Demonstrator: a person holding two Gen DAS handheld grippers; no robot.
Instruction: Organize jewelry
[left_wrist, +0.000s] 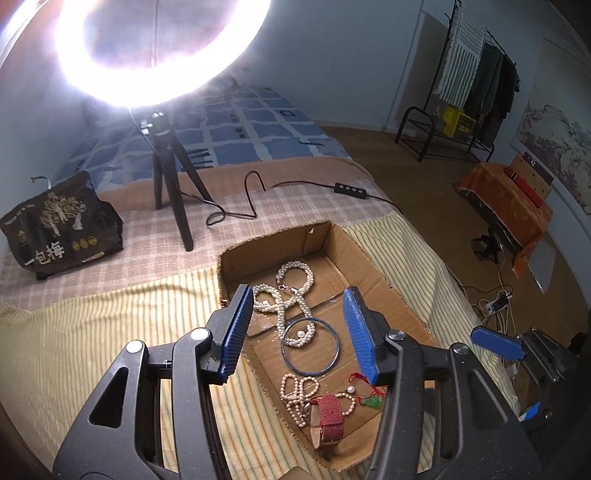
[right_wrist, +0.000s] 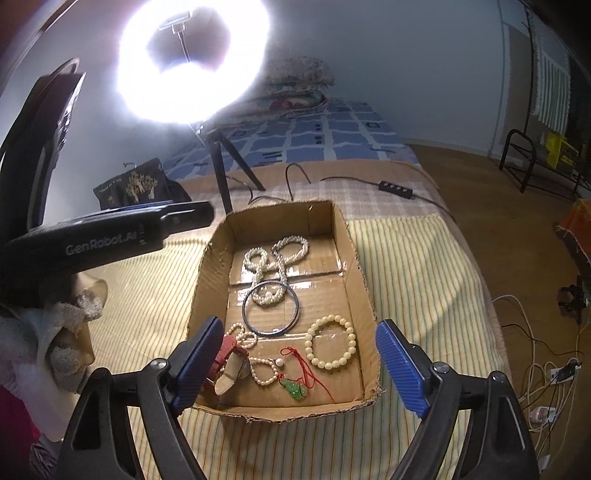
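Observation:
A shallow cardboard box (left_wrist: 384, 291) (right_wrist: 354, 258) lies on a striped cloth and holds the jewelry. Inside are a long pearl necklace (left_wrist: 284, 299) (right_wrist: 275, 258), a metal bangle (left_wrist: 334, 343) (right_wrist: 245, 314), a small pearl bracelet (left_wrist: 295, 391) (right_wrist: 262, 373), a red-strap watch (left_wrist: 328, 417) (right_wrist: 229, 365), a green pendant on red cord (left_wrist: 371, 400) (right_wrist: 295, 387) and a cream bead bracelet (right_wrist: 330, 347). My left gripper (left_wrist: 299, 332) is open and empty above the box. My right gripper (right_wrist: 299, 369) is open and empty over the box's near end.
A ring light on a tripod (left_wrist: 170, 177) (right_wrist: 221, 173) stands behind the box, its cable and switch (left_wrist: 349, 190) on the bed. A black printed bag (left_wrist: 59, 225) sits far left. Cables and power strips (right_wrist: 543, 373) lie on the floor at right.

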